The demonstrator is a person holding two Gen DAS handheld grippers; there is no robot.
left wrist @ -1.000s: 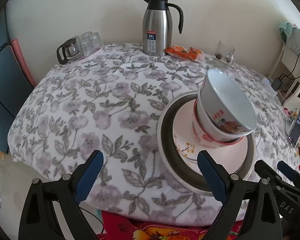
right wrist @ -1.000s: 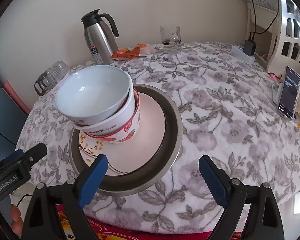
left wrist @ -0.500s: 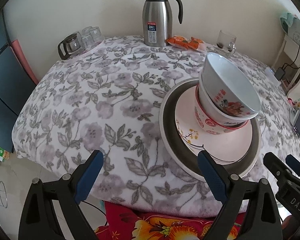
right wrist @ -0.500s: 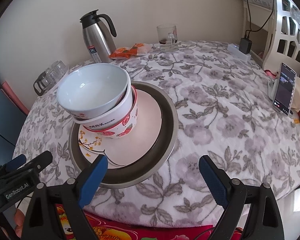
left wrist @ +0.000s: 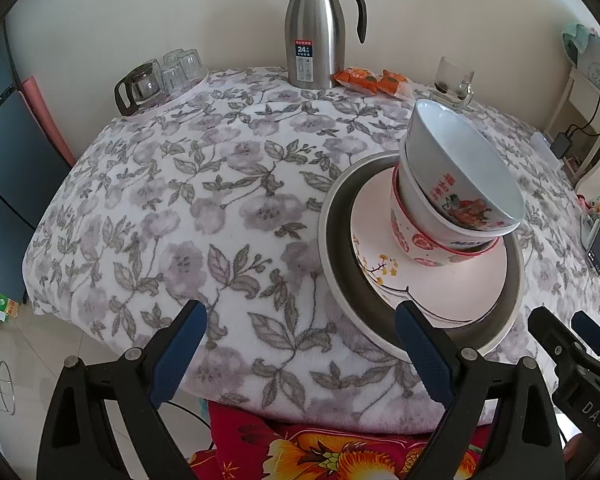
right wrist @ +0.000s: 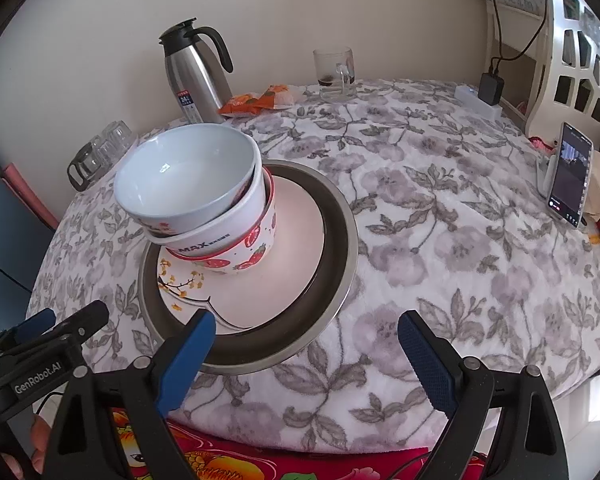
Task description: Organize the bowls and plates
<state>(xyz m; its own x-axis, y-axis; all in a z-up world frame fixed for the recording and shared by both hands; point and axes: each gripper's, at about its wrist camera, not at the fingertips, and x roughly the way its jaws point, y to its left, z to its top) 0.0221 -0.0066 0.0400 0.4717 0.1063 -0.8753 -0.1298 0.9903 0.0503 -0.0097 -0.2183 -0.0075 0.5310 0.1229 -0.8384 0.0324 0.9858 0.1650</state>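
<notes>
A stack stands on the floral table: a large grey-rimmed plate (left wrist: 336, 280) (right wrist: 340, 248) holds a pink flowered plate (left wrist: 460, 292) (right wrist: 296, 248). On that sit nested bowls, a strawberry-print bowl (left wrist: 412, 244) (right wrist: 256, 248) lowest and a white bowl (left wrist: 460, 168) (right wrist: 188, 176) tilted on top. My left gripper (left wrist: 300, 348) is open and empty at the table's near edge, left of the stack. My right gripper (right wrist: 308, 352) is open and empty, just in front of the stack.
A steel thermos (left wrist: 316, 28) (right wrist: 196, 76), orange snack packets (left wrist: 372, 80) (right wrist: 260, 100) and a glass mug (left wrist: 452, 80) (right wrist: 336, 68) stand at the back. Glass cups and a small pot (left wrist: 156, 80) sit back left. A phone (right wrist: 570, 176) leans at the right edge.
Both grippers have pulled back toward the table's near edge and away from the stack. The stack has not moved.
</notes>
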